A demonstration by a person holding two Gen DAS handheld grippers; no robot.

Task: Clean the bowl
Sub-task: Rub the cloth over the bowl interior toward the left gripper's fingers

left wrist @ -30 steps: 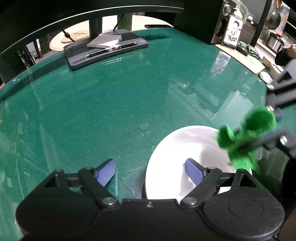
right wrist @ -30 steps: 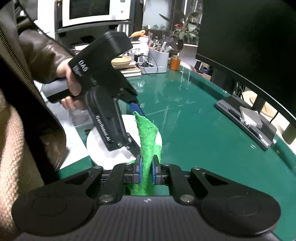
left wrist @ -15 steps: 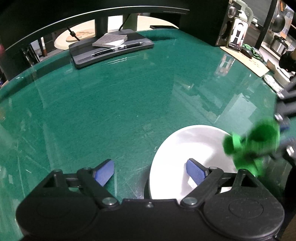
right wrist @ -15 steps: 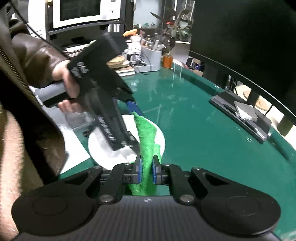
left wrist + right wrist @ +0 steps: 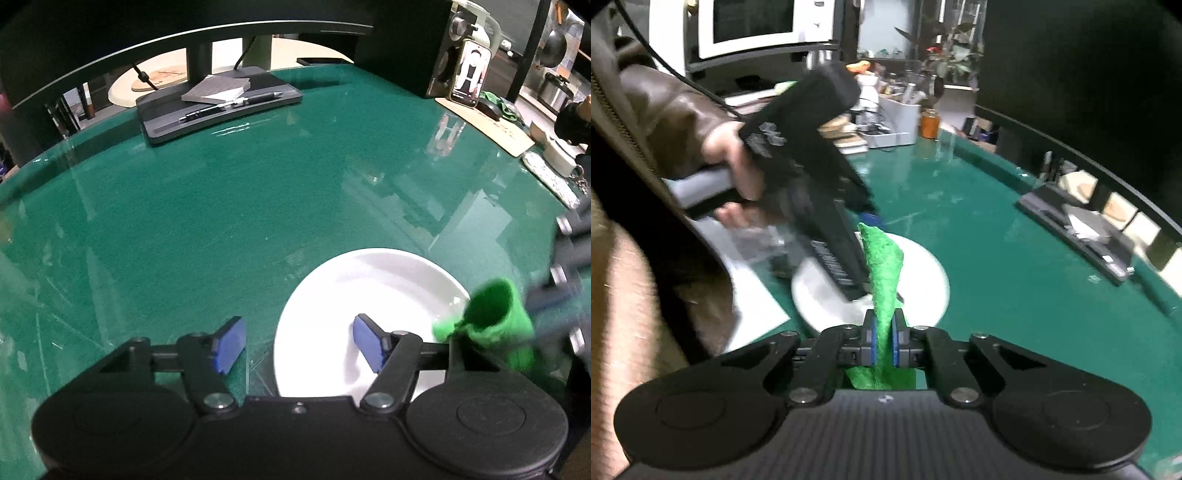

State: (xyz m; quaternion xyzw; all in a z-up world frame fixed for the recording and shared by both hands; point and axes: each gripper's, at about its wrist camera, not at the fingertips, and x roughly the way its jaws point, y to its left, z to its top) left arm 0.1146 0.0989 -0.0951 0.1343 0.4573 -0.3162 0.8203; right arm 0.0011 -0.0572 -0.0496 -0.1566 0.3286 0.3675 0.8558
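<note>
Shallow white bowl (image 5: 369, 291), glossy

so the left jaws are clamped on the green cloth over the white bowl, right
Not the left. The right gripper is the one shut on the green cloth, as the right wrist view shows; it is over the white bowl. The left gripper is open, holding nothing.

the bowl (image 5: 373, 291) is plain white. the cloth (image 5: 884, 273) is bright green. the worktop (image 5: 221, 206) is dark green and glossy. both grippers are black with blue pads (image 5: 229, 343). the sleeve (image 5: 665, 110) is brown.
</note>
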